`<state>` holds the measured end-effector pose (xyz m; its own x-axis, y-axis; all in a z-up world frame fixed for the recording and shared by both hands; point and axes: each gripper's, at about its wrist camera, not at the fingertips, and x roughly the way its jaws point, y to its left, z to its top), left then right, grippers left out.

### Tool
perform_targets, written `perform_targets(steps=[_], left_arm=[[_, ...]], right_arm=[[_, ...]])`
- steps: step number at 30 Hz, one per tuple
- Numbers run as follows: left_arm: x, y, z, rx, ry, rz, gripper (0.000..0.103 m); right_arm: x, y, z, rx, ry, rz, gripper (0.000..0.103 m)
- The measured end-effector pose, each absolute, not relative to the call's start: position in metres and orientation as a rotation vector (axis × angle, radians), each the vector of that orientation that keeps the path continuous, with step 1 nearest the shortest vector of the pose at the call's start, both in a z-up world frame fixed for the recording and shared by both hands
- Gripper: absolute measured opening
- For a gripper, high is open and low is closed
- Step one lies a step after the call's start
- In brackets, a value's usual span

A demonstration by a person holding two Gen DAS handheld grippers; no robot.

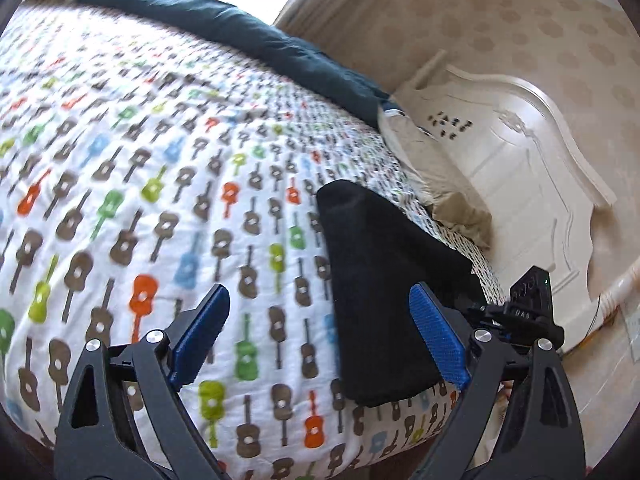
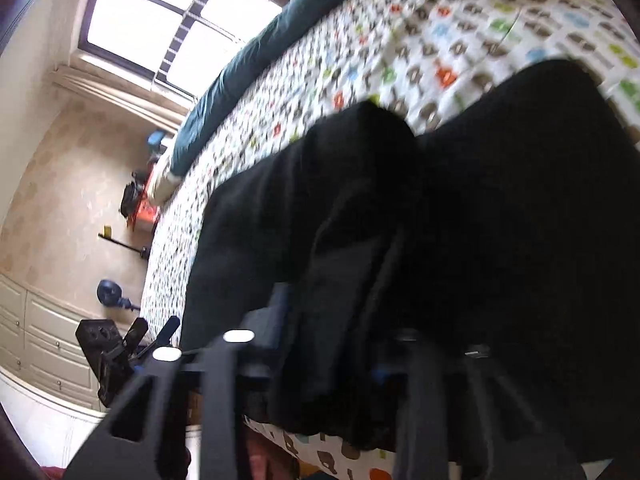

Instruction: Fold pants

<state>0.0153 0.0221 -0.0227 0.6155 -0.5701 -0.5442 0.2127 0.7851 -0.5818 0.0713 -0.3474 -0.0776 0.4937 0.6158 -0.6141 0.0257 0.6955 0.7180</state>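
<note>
1. Left wrist view.
   - Left claw (image 1: 320,344): we hold it wide open, its blue pads (image 1: 438,340) well apart and gripping nothing. It hovers above the bed at the near edge, just beside the garment, we judge so as to be ready for the next grasp.
   - Pants (image 1: 384,280): a black, narrow, already doubled strip lying flat on the guitar-print bedspread (image 1: 160,184), near the bed's right-hand edge and running away from us. We judge they lie near the edge for easy reach.
   - Right claw: its black body (image 1: 528,312) shows past the right pad, at the near end of the pants.
   - Dark teal blanket (image 1: 224,28) along the far side; white headboard (image 1: 532,184) to the right, both well apart from the work.

2. Right wrist view.
   - Right claw (image 2: 332,344): black cloth drapes over its fingers and the picture is blurred; we cannot tell whether it is closed on the fabric.
   - Pants (image 2: 480,200): they fill the foreground, bunched close to the lens, resting on the bedspread (image 2: 400,40) at its near edge.
   - Window (image 2: 160,12) and white cabinets (image 2: 36,344) beyond the bed.
</note>
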Motion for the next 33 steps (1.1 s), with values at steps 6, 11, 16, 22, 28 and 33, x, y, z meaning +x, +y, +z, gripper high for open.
perform_targets(steps=[6, 11, 16, 22, 28, 33], left_arm=[[0.014, 0.017, -0.027, -0.515, 0.812, -0.527, 0.091], [0.016, -0.015, -0.023, -0.478, 0.813, -0.602, 0.091], [0.027, -0.049, -0.032, -0.476, 0.853, -0.649, 0.091], [0.039, -0.076, -0.055, -0.491, 0.948, -0.669, 0.091], [0.050, -0.072, -0.071, -0.625, 1.026, -0.709, 0.091], [0.055, -0.075, -0.076, -0.670, 1.060, -0.779, 0.091]], right_arm=[[0.057, -0.350, -0.033, 0.677, 0.909, 0.394, 0.013], [0.036, -0.393, 0.005, 0.623, 0.818, 0.318, 0.013], [0.039, -0.442, -0.023, 0.658, 0.871, 0.204, 0.013], [0.041, -0.466, -0.082, 0.794, 0.896, 0.217, 0.013], [0.019, -0.488, -0.069, 0.847, 0.837, 0.255, 0.044], [-0.005, -0.512, -0.072, 0.921, 0.790, 0.269, 0.070]])
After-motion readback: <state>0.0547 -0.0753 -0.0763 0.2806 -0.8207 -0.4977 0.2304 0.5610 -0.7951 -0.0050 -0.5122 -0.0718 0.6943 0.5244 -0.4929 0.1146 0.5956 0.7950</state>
